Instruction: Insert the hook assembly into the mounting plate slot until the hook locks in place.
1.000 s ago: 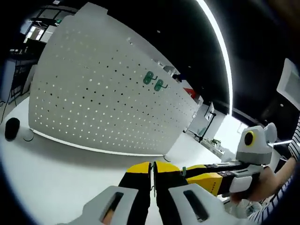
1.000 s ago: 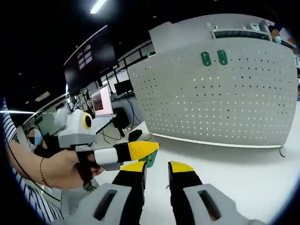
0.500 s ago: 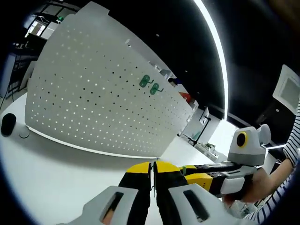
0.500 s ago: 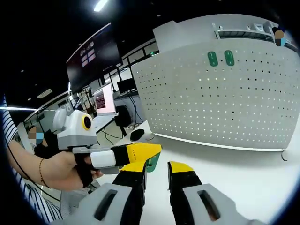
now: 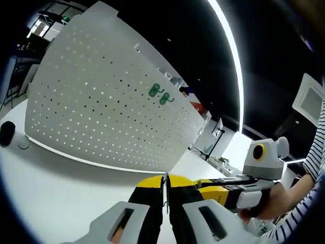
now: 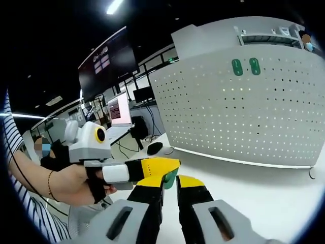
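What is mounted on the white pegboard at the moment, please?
Two green hooks sit side by side near the top of the pegboard. What lies behind the board is hidden.

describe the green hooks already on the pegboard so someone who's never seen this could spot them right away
Find the big white pegboard standing upright on the white table. Near its top edge sit two small green hooks side by side. They are the only coloured pieces on the dotted white panel.

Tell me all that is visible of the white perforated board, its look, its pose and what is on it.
The white perforated board stands upright on the white table. It looks like thin painted sheet, covered with regular rows of small holes, and bulges in the fisheye views. Two green hooks sit side by side near its top edge. Neither gripper touches it.
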{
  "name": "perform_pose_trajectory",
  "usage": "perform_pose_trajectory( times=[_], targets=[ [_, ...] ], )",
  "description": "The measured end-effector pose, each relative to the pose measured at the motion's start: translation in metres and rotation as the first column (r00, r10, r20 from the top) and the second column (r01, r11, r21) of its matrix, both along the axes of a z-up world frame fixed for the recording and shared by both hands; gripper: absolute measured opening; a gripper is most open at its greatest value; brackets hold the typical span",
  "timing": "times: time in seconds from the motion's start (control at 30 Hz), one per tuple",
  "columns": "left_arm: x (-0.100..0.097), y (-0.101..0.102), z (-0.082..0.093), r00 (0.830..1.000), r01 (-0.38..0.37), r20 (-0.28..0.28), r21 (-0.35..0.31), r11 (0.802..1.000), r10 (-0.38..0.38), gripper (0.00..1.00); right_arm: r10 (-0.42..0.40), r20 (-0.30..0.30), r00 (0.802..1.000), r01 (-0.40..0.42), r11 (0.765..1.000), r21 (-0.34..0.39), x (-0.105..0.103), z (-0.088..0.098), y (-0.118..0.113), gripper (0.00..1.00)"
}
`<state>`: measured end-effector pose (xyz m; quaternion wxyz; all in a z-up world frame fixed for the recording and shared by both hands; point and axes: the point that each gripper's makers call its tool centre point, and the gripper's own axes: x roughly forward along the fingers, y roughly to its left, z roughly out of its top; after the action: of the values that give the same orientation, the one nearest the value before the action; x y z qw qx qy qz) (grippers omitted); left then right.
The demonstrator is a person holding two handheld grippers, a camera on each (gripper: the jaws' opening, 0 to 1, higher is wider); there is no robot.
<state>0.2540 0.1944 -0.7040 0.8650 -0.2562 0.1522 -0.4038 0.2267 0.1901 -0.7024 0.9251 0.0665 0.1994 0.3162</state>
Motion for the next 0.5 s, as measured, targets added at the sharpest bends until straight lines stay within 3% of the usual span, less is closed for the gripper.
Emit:
perform_pose_trajectory(
  times=[0.17,0.3,0.43,0.5],
  targets=[
    [0.0003,0.0002,0.0030,1.000,-0.003,-0.002,-0.022,1.000,0.003,0.01,0.014,0.013,1.000,-0.014,1.000,0.000,-0.0011,0.0031,0.0022,0.02],
    [0.0006,-0.0010,0.0061,1.000,0.001,0.003,-0.036,0.999,-0.001,0.01,0.005,-0.003,1.000,-0.005,0.999,0.042,0.0000,0.0058,-0.0001,0.02],
    [-0.0004,-0.0030,0.0087,0.999,0.014,0.047,-0.010,1.000,-0.014,0.01,0.040,0.050,0.998,-0.038,0.999,-0.027,-0.0013,0.0073,0.0010,0.01],
    [-0.0002,-0.0026,0.0092,0.999,0.020,0.045,-0.017,1.000,-0.019,0.01,0.034,0.039,0.999,-0.034,0.999,0.000,-0.0015,0.0080,0.0008,0.01]
  ],
)
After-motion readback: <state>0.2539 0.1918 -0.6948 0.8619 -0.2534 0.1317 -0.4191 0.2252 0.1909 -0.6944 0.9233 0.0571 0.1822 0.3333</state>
